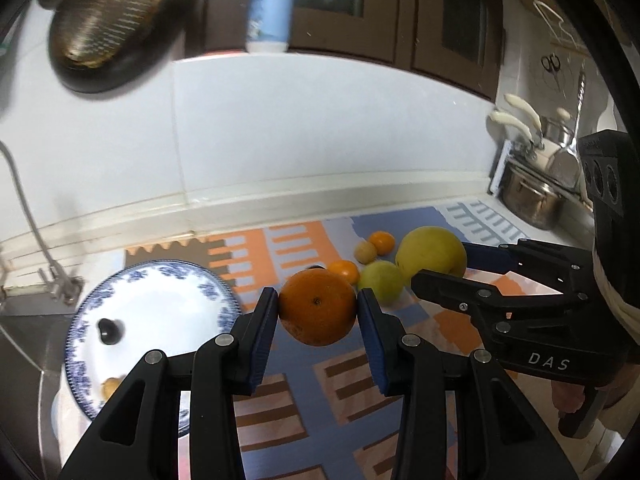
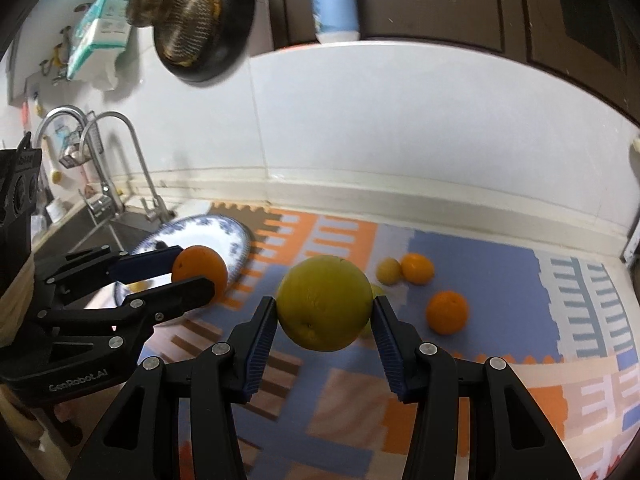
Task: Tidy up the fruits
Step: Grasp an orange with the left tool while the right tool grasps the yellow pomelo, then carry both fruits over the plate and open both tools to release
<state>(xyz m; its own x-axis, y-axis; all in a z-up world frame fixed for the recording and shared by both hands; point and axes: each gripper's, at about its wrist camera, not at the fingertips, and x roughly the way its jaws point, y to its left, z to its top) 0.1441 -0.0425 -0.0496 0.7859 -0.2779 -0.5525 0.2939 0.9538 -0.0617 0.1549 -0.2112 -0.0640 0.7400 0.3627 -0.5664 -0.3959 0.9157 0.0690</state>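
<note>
My left gripper (image 1: 317,300) is shut on an orange (image 1: 317,312) and holds it off the patterned mat, to the right of a blue-and-white plate (image 1: 160,304). A dark fruit (image 1: 108,330) and a small yellow one (image 1: 110,388) lie on that plate. In the right wrist view my right gripper (image 2: 325,308) is shut on a large yellow-green fruit (image 2: 325,300), also lifted. The left gripper (image 2: 196,270) with its orange (image 2: 202,266) hangs in front of the plate (image 2: 224,236). On the mat lie an orange (image 2: 447,312), a small orange (image 2: 417,268) and a small yellow fruit (image 2: 389,270); a green fruit (image 1: 380,284) is mostly hidden there.
A sink with taps (image 2: 120,160) lies left of the plate. Steel pots (image 1: 528,196) stand at the counter's right end. A black pan (image 2: 200,20) hangs on the white wall, and a bottle (image 2: 334,0) stands above it. The foam mat (image 2: 480,264) covers the counter.
</note>
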